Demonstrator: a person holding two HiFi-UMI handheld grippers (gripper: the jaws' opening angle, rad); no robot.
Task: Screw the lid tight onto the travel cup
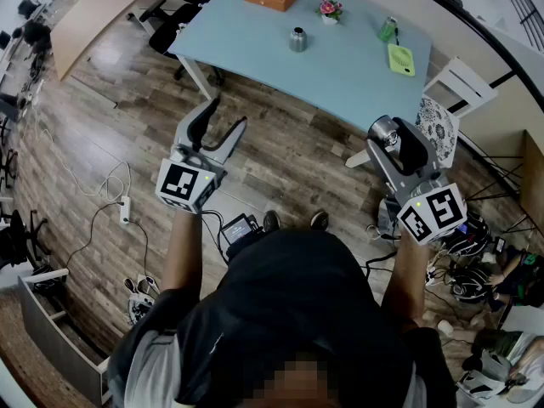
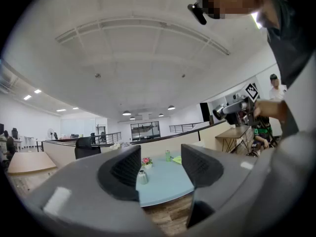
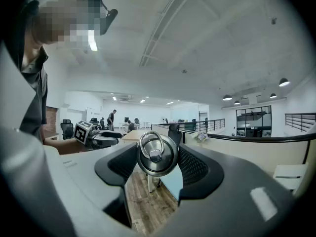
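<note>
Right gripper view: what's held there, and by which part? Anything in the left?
The right gripper grips the steel lid by its rim, one jaw on either side, its top facing the camera. The left gripper holds nothing.

Wood-plank floor (image 1: 280,147), pale blue table (image 1: 340,75), white ceiling (image 2: 148,58).

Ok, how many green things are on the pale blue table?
2: a green cylindrical container, and a flat lime-green pad just nearer, both at the table's right end. Others may be out of frame.
</note>
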